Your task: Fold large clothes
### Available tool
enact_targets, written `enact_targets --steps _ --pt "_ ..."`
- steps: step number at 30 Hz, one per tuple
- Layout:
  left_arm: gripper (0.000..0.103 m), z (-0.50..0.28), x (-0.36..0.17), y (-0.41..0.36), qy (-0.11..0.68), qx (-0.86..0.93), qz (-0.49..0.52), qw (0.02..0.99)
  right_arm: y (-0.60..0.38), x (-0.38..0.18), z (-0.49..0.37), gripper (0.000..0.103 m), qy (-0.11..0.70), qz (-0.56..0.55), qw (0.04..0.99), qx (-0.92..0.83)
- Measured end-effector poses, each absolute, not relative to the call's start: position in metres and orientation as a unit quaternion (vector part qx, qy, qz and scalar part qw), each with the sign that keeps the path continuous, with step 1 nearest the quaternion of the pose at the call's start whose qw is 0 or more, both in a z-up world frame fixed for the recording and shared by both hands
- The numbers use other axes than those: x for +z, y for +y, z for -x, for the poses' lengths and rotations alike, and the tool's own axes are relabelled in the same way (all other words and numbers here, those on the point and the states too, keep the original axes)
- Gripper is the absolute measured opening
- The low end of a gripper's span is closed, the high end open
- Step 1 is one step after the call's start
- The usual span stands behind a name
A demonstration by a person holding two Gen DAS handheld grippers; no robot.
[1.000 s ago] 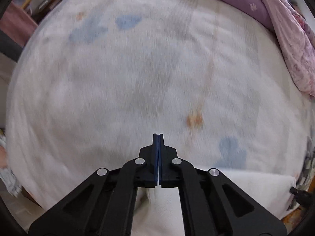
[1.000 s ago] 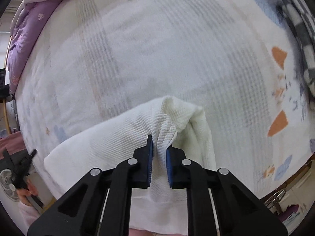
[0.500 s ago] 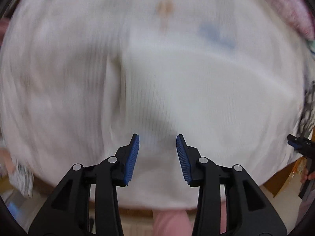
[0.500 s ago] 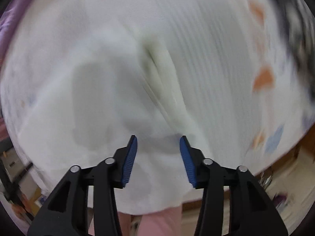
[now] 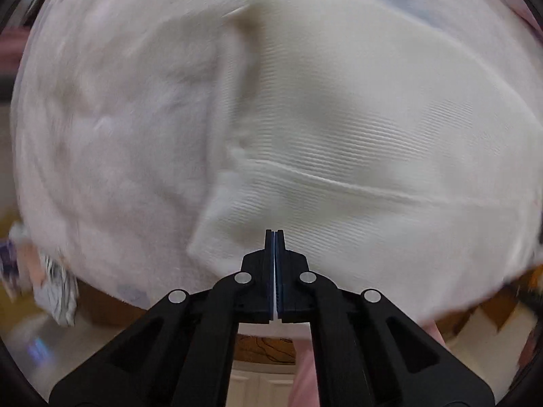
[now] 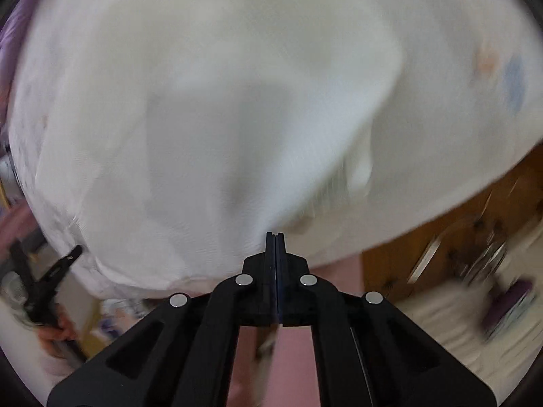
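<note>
A white ribbed garment lies spread on the pale bed sheet, and both views are blurred. My left gripper points down over the garment's near left corner. Its jaws are closing and stand together, with a thin white strip of the cloth between the pads. In the right wrist view the garment fills the middle. My right gripper sits at its near edge. Its jaws are also closing and meet, and no cloth shows between them.
The wooden bed frame runs along the near side, with cluttered floor beyond it. A person's pink-clad legs stand close under the grippers. A purple quilt lies at the far left. A striped cloth hangs off the bed's left.
The right gripper let go of the bunched garment corner. Both grippers opened, drew back toward the bed's near edge and shut again. The garment now lies flatter.
</note>
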State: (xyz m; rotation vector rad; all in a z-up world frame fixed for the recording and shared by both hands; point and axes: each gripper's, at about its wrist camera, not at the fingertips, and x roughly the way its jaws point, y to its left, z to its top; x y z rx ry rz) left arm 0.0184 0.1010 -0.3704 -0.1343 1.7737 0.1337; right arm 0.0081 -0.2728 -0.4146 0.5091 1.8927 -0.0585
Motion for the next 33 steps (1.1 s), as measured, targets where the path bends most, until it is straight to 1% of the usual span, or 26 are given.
enact_targets --steps 2,3,5,6,8,9,11,13,16,19,21,23,24,26,27,28,29,30,32,33 --pt "0.002 -0.014 -0.36 0.087 0.771 0.041 0.062 0.632 -0.271 -0.391 -0.024 0.0 0.769 -0.188 0.611 -0.018" --pt "0.002 -0.011 -0.362 0.08 0.774 0.04 0.058 0.629 -0.271 -0.391 -0.03 0.0 0.763 -0.175 0.623 -0.017" --pt "0.002 -0.003 -0.381 0.071 0.789 0.046 0.057 0.611 -0.277 -0.411 -0.035 0.0 0.772 -0.15 0.617 -0.015" --pt "0.002 0.005 -0.399 0.07 0.801 0.052 0.053 0.594 -0.276 -0.433 -0.038 0.0 0.785 -0.145 0.602 -0.022" --pt "0.002 0.012 -0.427 0.069 0.802 0.059 0.052 0.591 -0.271 -0.481 -0.034 0.001 0.806 -0.147 0.572 -0.032" --pt "0.002 0.011 -0.433 0.069 0.802 0.065 0.055 0.591 -0.27 -0.491 -0.033 0.001 0.806 -0.155 0.571 -0.034" --pt "0.003 0.003 -0.422 0.063 0.809 0.068 0.034 0.583 -0.273 -0.487 -0.034 0.001 0.807 -0.173 0.562 -0.053" --pt "0.003 -0.007 -0.399 0.054 0.792 0.055 0.013 0.608 -0.267 -0.465 -0.037 0.001 0.796 -0.17 0.579 -0.046" --pt "0.003 -0.028 -0.358 0.043 0.751 0.024 0.053 0.658 -0.247 -0.416 -0.052 0.001 0.748 -0.181 0.638 0.012" --pt "0.003 -0.065 -0.342 0.033 0.712 0.012 0.082 0.698 -0.214 -0.399 -0.082 0.001 0.71 -0.189 0.676 0.063" --pt "0.003 -0.101 -0.342 0.021 0.681 0.011 0.076 0.728 -0.191 -0.4 -0.105 0.001 0.695 -0.203 0.685 0.087" --pt "0.003 -0.135 -0.352 0.016 0.668 0.014 0.08 0.74 -0.16 -0.404 -0.136 0.001 0.675 -0.243 0.686 0.121" --pt "0.003 -0.151 -0.361 0.017 0.666 0.016 0.088 0.741 -0.143 -0.414 -0.155 0.001 0.671 -0.243 0.684 0.154" --pt "0.002 -0.179 -0.384 0.025 0.668 0.04 0.082 0.739 -0.107 -0.437 -0.175 0.001 0.685 -0.205 0.674 0.186" --pt "0.002 -0.173 -0.399 0.027 0.677 0.039 0.081 0.73 -0.096 -0.459 -0.176 0.001 0.698 -0.199 0.657 0.203" --pt "0.002 -0.173 -0.403 0.029 0.682 0.033 0.08 0.726 -0.098 -0.478 -0.17 0.0 0.715 -0.195 0.642 0.196" --pt "0.002 -0.171 -0.402 0.031 0.679 0.018 0.073 0.73 -0.116 -0.485 -0.166 0.0 0.713 -0.221 0.634 0.202" --pt "0.002 -0.168 -0.396 0.033 0.677 0.013 0.045 0.734 -0.133 -0.482 -0.16 0.0 0.706 -0.247 0.633 0.202" --pt "0.002 -0.157 -0.388 0.046 0.67 0.033 -0.013 0.742 -0.166 -0.472 -0.144 0.0 0.7 -0.209 0.665 0.155" --pt "0.002 -0.15 -0.386 0.058 0.671 0.031 -0.012 0.741 -0.191 -0.468 -0.136 0.0 0.698 -0.202 0.672 0.143"
